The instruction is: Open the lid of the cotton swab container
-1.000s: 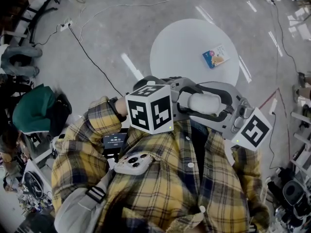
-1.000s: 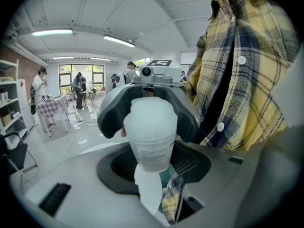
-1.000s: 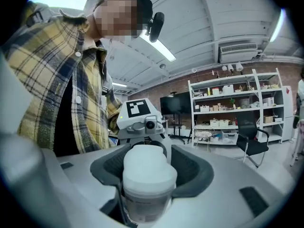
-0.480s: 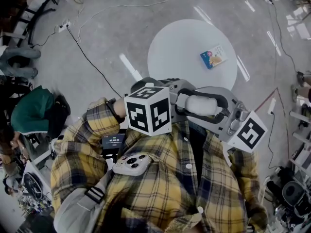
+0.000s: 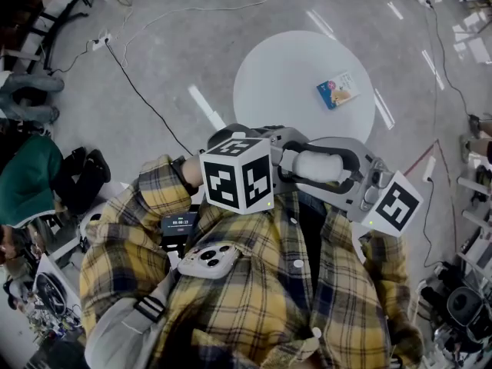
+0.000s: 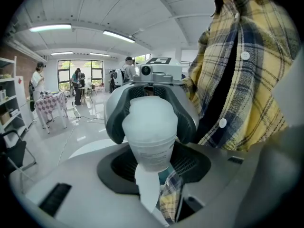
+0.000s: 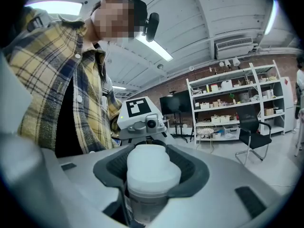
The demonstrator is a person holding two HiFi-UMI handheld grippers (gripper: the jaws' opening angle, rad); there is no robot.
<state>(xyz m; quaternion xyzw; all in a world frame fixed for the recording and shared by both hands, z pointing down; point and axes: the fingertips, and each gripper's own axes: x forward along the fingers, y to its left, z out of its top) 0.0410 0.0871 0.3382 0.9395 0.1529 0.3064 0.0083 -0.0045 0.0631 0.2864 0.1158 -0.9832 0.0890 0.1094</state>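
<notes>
Cotton swab container (image 5: 319,166) horizontal, long axis running left tongs (image 6: 153,161) to right tongs (image 7: 151,174); both clamped on it.

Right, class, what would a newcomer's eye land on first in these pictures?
A translucent white cotton swab container clamped between the left gripper and right gripper, in front of a yellow plaid shirt. Beyond, a round white table carries one small colourful packet.

Head view steeply down, gripper views close, opposed, sharing container (image 6: 151,127)
</notes>
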